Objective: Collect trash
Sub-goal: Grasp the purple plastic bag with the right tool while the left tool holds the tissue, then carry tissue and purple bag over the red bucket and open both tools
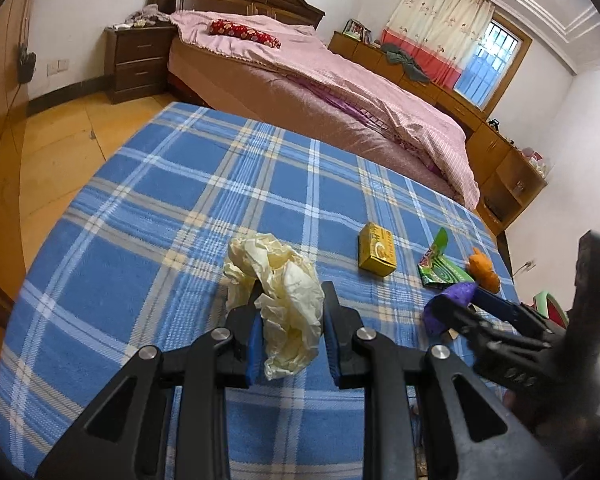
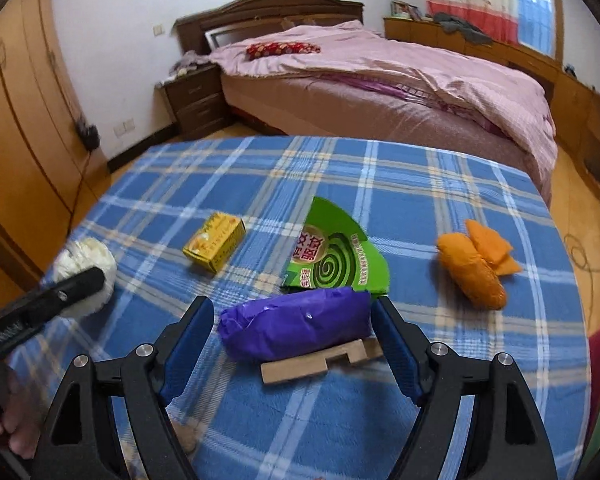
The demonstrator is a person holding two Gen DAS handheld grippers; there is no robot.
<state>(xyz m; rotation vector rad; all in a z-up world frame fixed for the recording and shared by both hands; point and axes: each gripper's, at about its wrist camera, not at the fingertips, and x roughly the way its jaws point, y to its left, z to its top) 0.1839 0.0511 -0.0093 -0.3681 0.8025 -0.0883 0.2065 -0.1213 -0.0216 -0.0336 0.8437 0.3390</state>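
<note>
Trouble looms if the right hand-held gripper (image 2: 294, 344), spread around the purple wrapper (image 2: 296, 326) near the tabletop's (image 2: 420, 420) near edge, also pinches the cardboard piece (image 2: 300, 366) beneath, while the left hand-held gripper (image 1: 290, 330) clamps crumpled paper (image 1: 278, 292).

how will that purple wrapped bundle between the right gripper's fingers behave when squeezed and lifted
The purple bundle looks wrapped in thin glossy film, so it may slip a little. Its rounded, wrinkled shape suggests it will dent rather than stay stiff. It rests partly on a cardboard piece, which will probably stay behind. The right gripper stands open around it.
</note>
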